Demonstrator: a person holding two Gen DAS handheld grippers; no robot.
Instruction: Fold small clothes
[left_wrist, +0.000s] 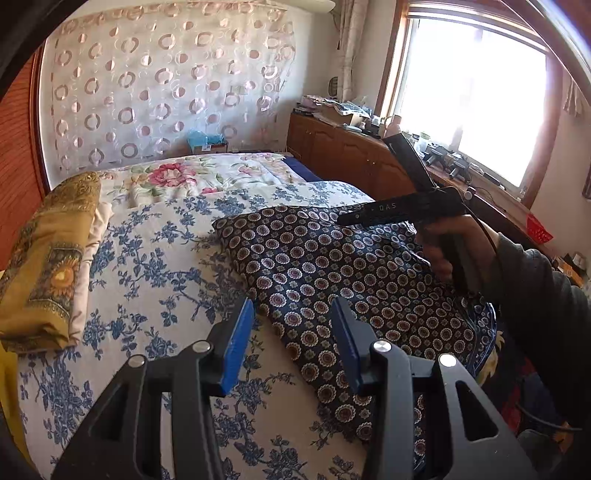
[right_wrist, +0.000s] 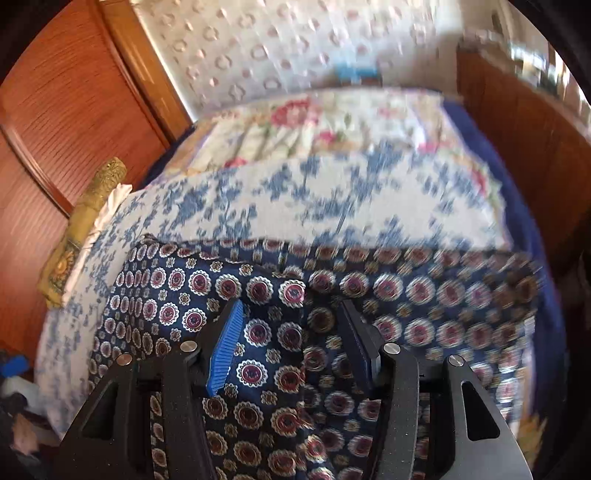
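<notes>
- On the bed, seen from my left wrist camera, the navy patterned garment lies spread over the blue-flowered bedspread, towards the right side of the bed.
- My left gripper hangs over the garment's near left edge with its blue pads parted about halfway; nothing is between them, and I cannot tell whether the tips touch the cloth.
- This view also shows my right gripper from outside: a person's hand in a dark sleeve holds it above the far right part of the garment. From here I cannot tell how far its jaws stand open.
- Only this camera shows the bright window and the cluttered wooden cabinet beneath it; the folded yellow cloth lies at the bed's left edge.
- From my right wrist camera, much of it blurred, the garment fills the lower frame, with a raised fold running between the fingers.
- The right gripper has its jaws partly apart, close above the cloth and gripping nothing; whether the tips touch the fabric I cannot tell.
- This view alone shows the wooden panelling to the left of the bed, and the yellow cloth edge-on beside it.
</notes>
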